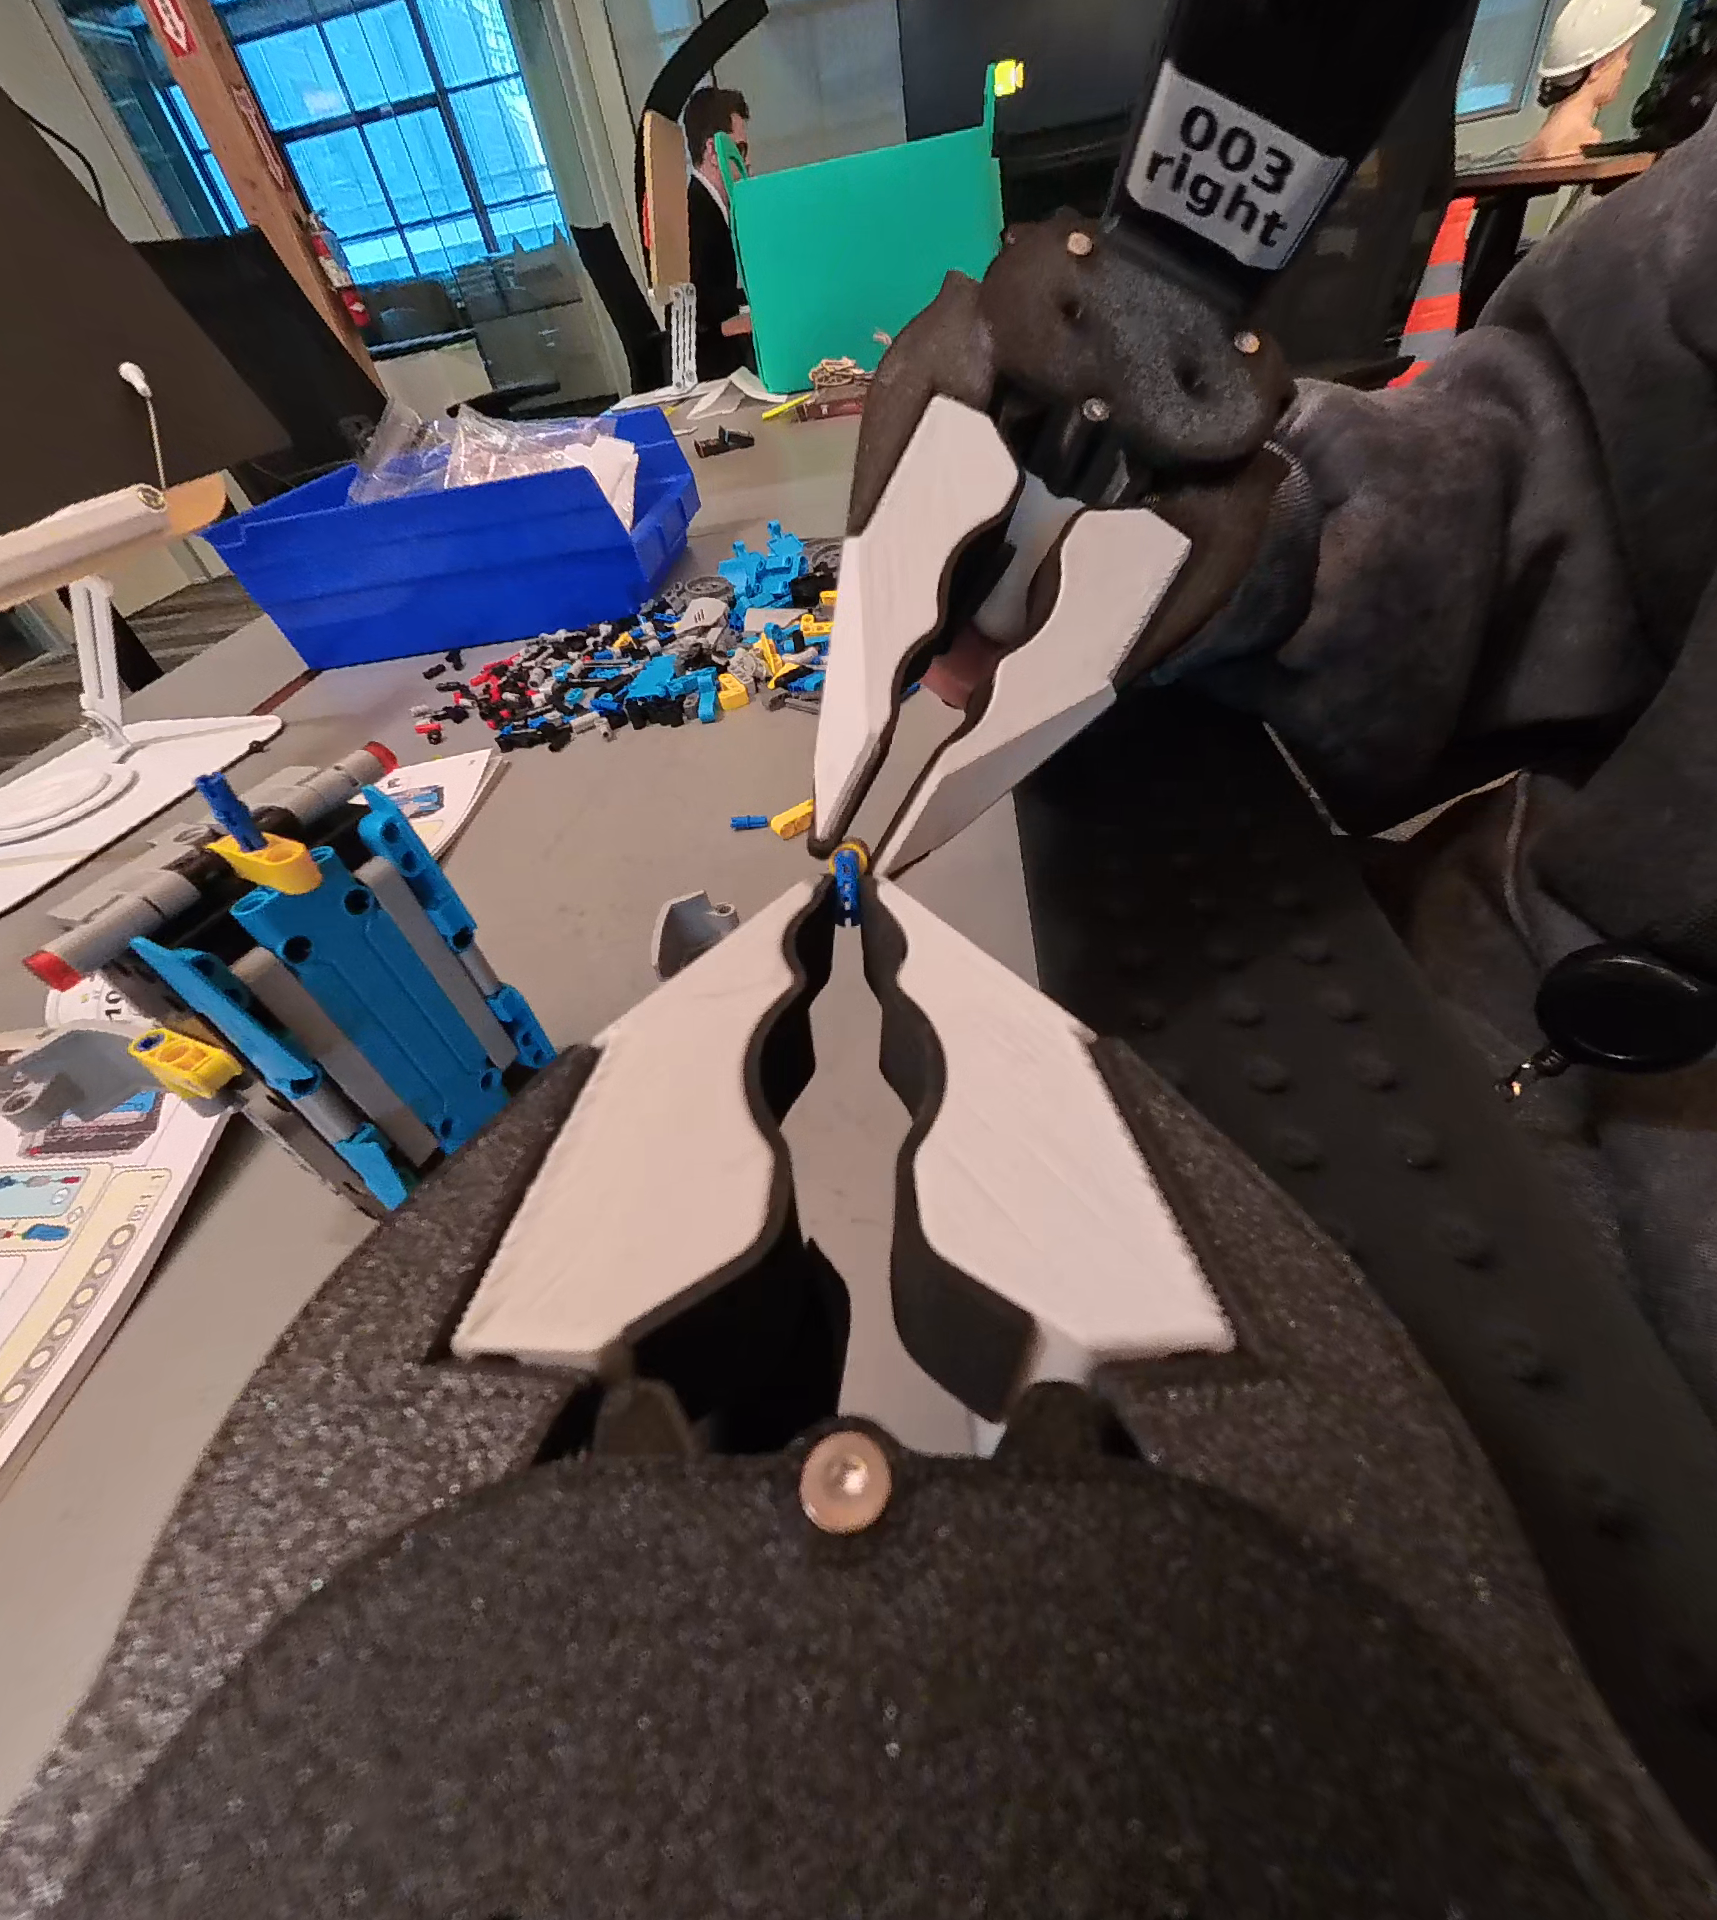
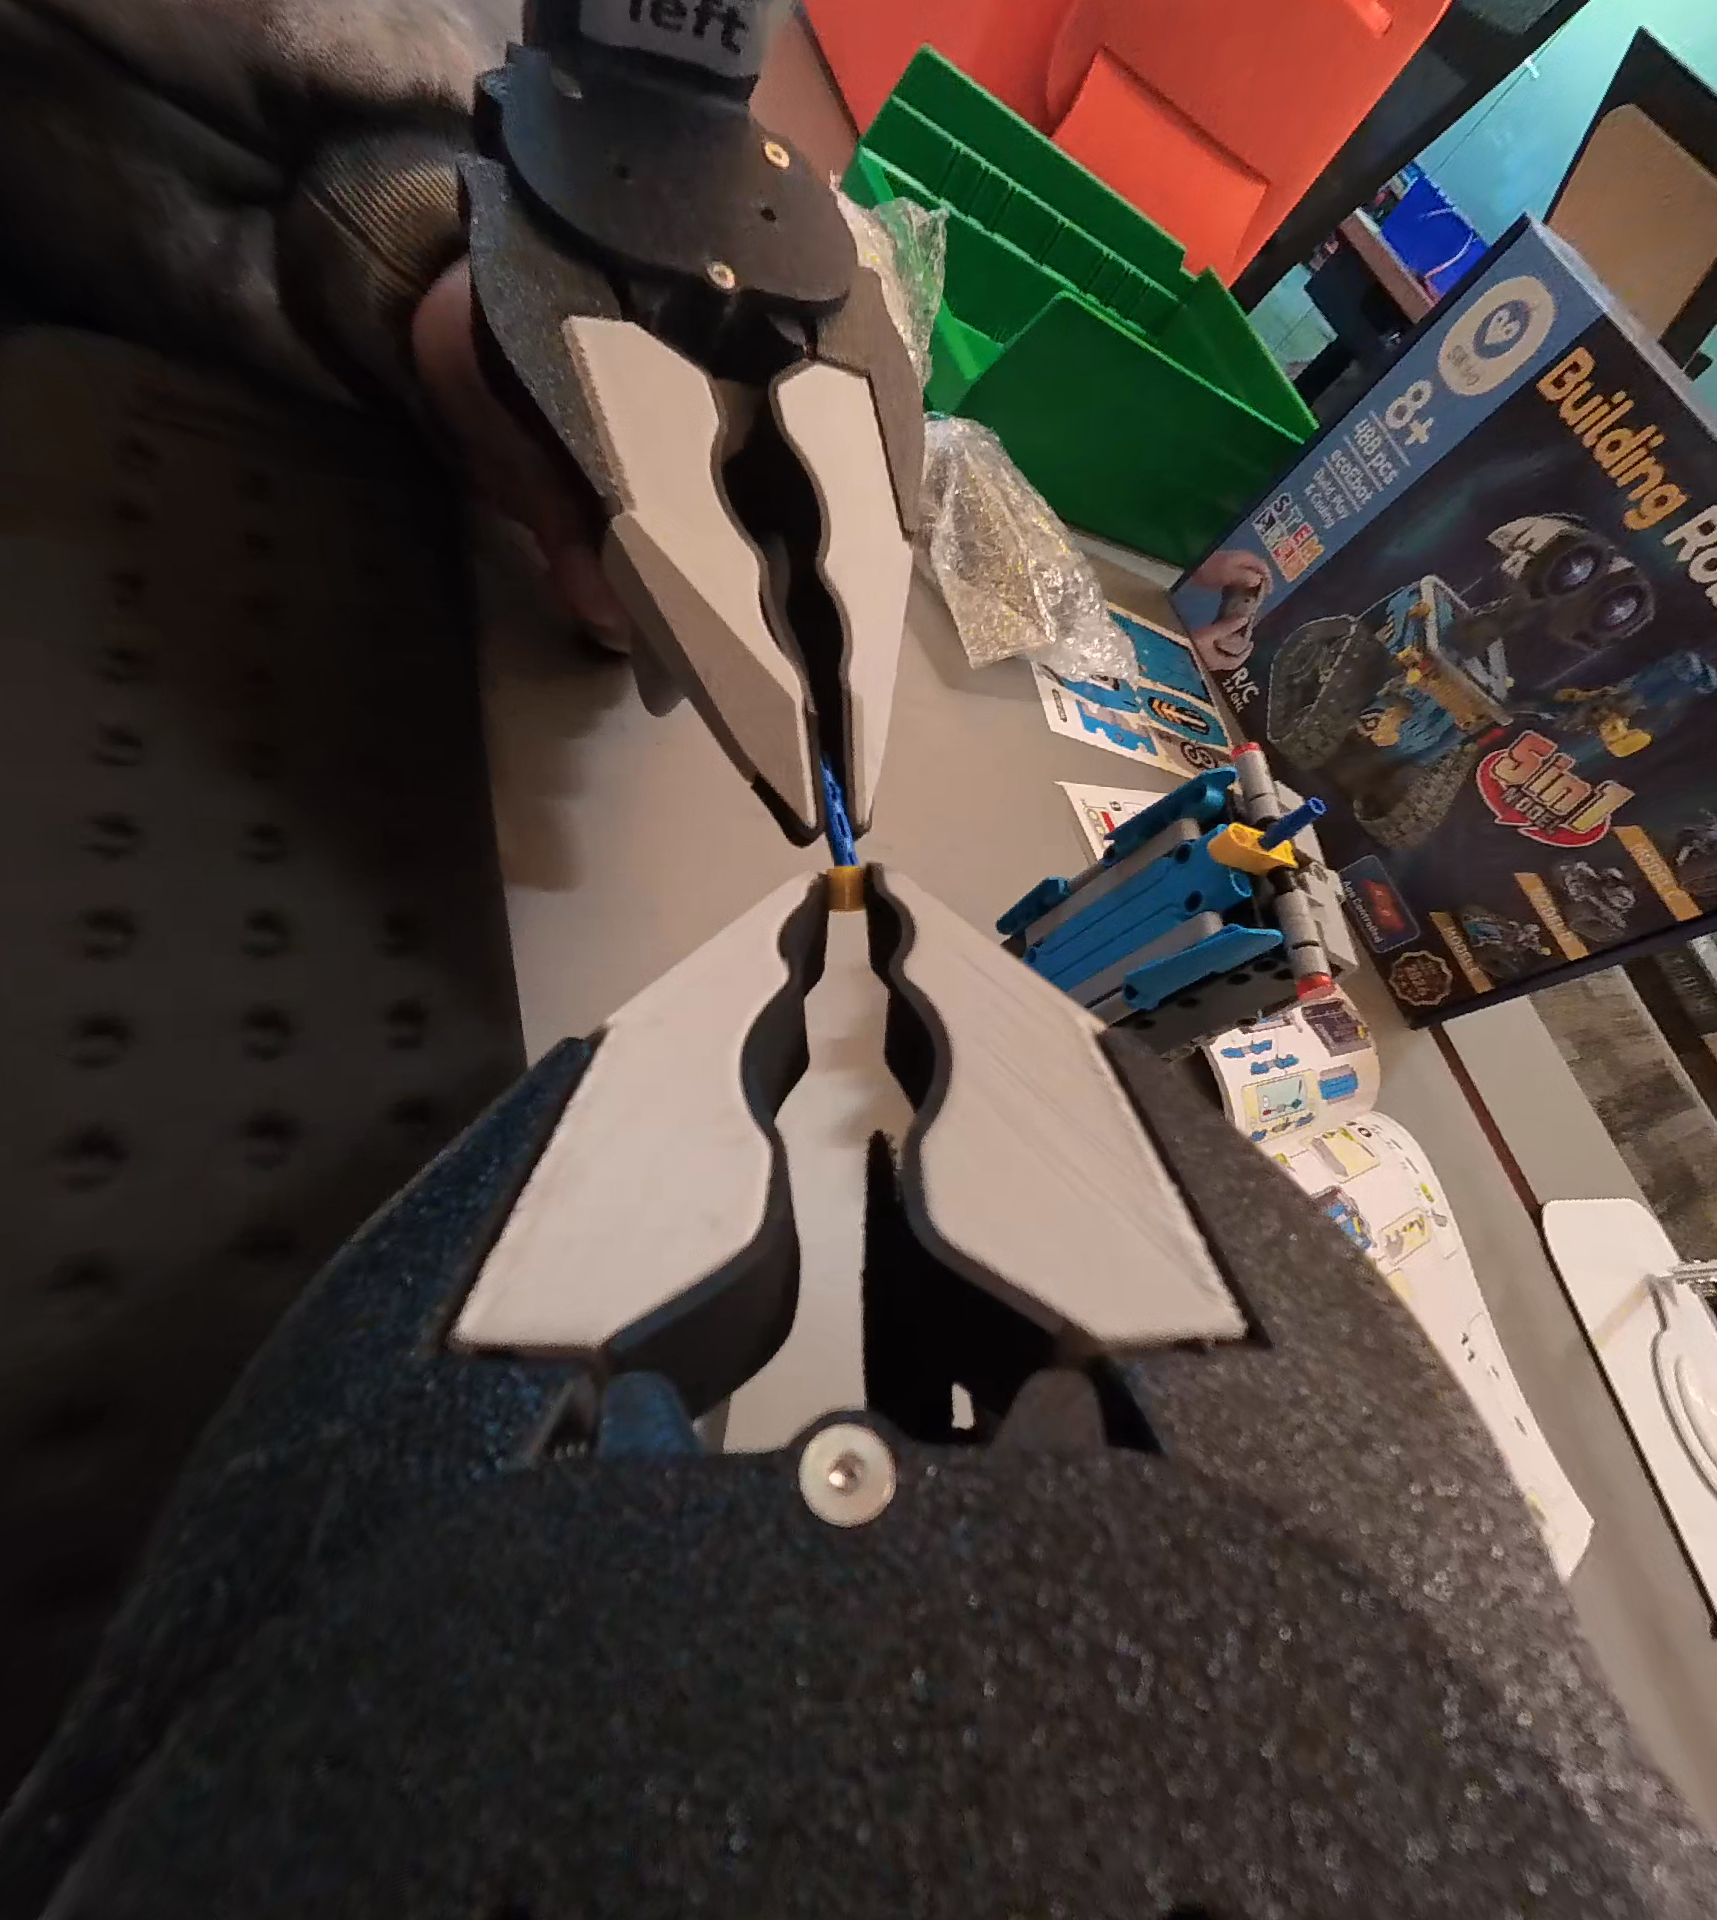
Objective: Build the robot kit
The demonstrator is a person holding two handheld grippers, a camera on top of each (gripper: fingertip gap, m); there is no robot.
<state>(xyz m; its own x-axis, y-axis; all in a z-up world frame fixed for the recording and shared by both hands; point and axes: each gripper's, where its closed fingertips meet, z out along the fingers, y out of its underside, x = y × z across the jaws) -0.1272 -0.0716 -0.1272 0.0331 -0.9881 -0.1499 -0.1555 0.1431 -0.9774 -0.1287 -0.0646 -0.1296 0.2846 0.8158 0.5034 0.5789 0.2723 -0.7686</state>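
My left gripper is shut on a small blue pin and holds it above the grey table. My right gripper comes in from the upper right, tip to tip with the left one. It is shut on a small yellow bush that sits on the end of the pin. In the right wrist view, my right gripper holds the yellow bush, and the left gripper holds the blue pin from above. A partly built blue and grey model stands on the table to the left.
A pile of loose pieces lies behind the grippers, by a blue bin of plastic bags. An open instruction booklet and a white stand base lie left. The kit box and green bins stand beyond the model. The tips of both grippers are at nearly the same place.
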